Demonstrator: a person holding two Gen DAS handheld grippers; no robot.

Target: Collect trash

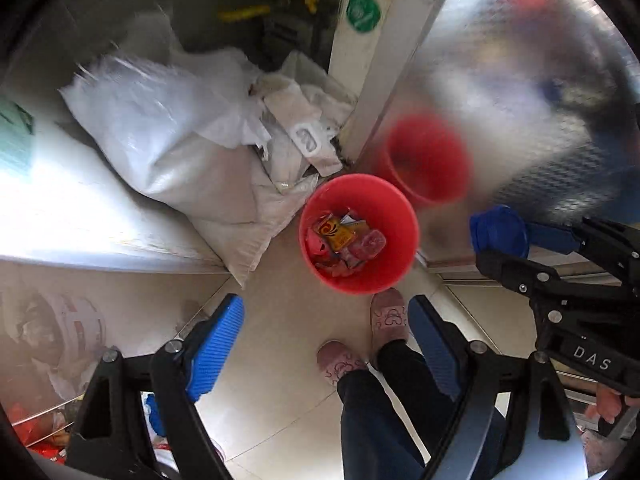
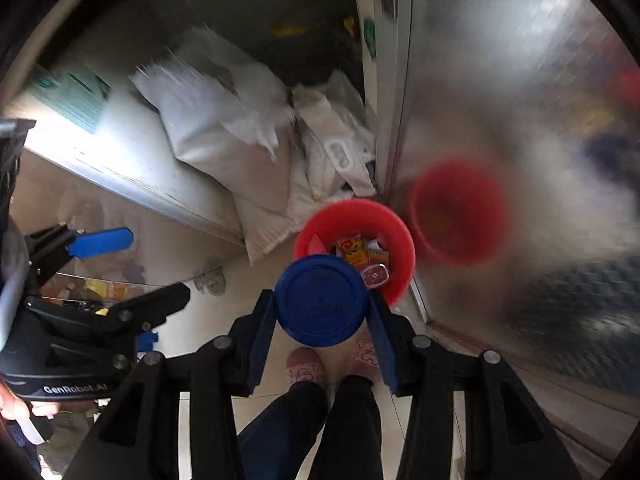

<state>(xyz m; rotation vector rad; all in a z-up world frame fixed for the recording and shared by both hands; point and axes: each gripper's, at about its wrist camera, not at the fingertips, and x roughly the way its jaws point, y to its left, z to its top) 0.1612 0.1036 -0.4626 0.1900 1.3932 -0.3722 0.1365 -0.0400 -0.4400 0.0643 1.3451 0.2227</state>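
Observation:
A red bin [image 1: 384,200] stands on the tiled floor and holds several wrappers [image 1: 340,240]; it also shows in the right wrist view [image 2: 394,232]. My right gripper [image 2: 322,320] is shut on a round blue lid [image 2: 322,300], held above the bin's near edge. In the left wrist view the lid [image 1: 498,230] and right gripper are at the right. My left gripper [image 1: 324,344] is open and empty, high above the floor just in front of the bin. In the right wrist view the left gripper [image 2: 132,268] is at the left.
White sacks [image 1: 180,128] lie piled beside the bin at the left, against a white counter [image 1: 60,208]. A shiny metal panel [image 1: 520,80] at the right mirrors the bin. The person's slippered feet [image 1: 386,316] stand just in front of the bin.

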